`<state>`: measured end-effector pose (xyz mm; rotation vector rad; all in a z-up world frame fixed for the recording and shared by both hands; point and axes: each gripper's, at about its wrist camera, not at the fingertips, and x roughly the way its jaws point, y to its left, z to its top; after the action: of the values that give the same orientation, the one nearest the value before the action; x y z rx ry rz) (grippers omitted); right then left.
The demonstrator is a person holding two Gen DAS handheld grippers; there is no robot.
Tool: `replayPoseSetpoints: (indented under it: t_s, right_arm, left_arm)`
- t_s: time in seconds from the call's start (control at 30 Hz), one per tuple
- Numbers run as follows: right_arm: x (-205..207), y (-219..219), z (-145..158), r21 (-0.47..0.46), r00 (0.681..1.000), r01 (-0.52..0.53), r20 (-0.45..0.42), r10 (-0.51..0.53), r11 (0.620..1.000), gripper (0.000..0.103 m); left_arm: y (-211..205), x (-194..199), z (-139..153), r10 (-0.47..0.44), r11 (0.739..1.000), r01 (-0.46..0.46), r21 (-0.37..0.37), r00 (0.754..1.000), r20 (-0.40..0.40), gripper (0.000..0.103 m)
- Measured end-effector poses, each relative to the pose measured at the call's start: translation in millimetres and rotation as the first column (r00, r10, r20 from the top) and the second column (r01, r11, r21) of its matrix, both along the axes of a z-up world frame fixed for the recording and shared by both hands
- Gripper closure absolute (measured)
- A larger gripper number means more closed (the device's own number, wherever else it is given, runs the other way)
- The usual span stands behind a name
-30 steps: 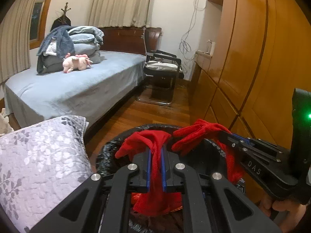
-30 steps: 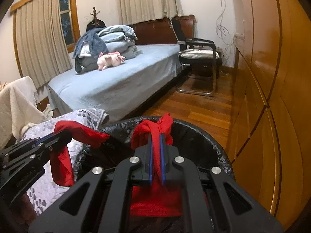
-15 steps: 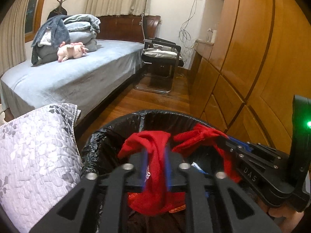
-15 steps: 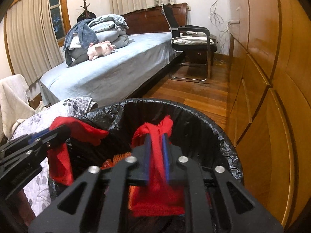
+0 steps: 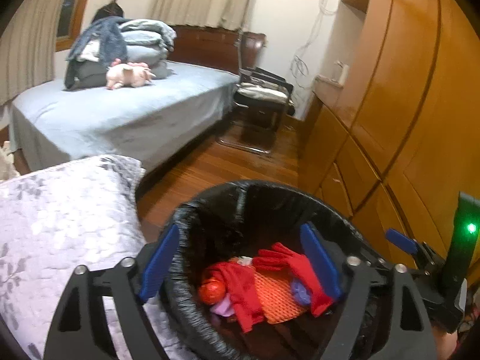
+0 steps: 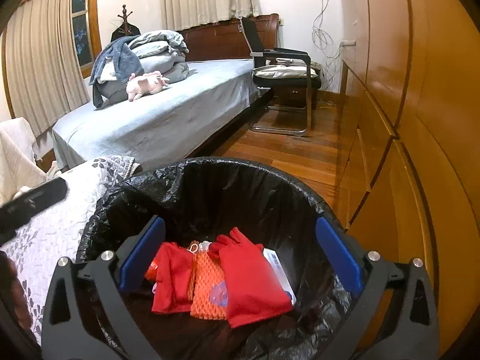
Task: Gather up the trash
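Two red gloves dropped into the bin

Both the left tongs (image 5: pixel 240 265) and right tongs (image 6: pixel 240 253), clamped on the red gloves (image 6: pixel 252 276) a second ago, now gape wide over the black-lined trash bin (image 6: pixel 210 180); the gloves lie inside on orange netting (image 6: pixel 207 288), so this deposit looks complete.

Wooden floor (image 6: pixel 303 153) carries lined bin (image 6: pixel 210 180), bed (image 6: pixel 168 120), chair (image 6: pixel 282 81). Bed top: folded bedding (image 6: pixel 150 57) near headboard end, pink plush (image 6: pixel 147 84) beside it.
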<state>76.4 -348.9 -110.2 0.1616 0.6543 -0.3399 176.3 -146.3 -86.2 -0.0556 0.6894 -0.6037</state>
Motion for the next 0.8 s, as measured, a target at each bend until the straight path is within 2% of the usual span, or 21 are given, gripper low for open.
replayPoseSetpoints:
  t_s: [0.07,0.23,0.53,0.8]
  right_arm:
    - [-5,3,3,-0.005,1.000,-0.001,0.002,0.001,1.000,0.005]
    - [-23,17,17,-0.005,1.000,-0.019,0.022,0.019,1.000,0.005]
    - [-49,46,47,0.001,0.995,-0.089,0.046,0.088,0.996,0.005]
    - [-67,75,81,-0.032,0.984,-0.164,0.062,0.166,0.986,0.005]
  left_arm:
    - [11,-5,7,0.030,1.000,-0.030,0.010,0.999,0.022,0.012]
    - [34,-19,24,0.101,0.991,-0.107,0.080,0.992,0.072,0.006]
    - [69,-55,34,0.171,0.974,-0.181,0.139,0.982,0.085,0.006]
    - [86,-88,49,0.194,0.965,-0.210,0.155,0.974,0.115,0.006]
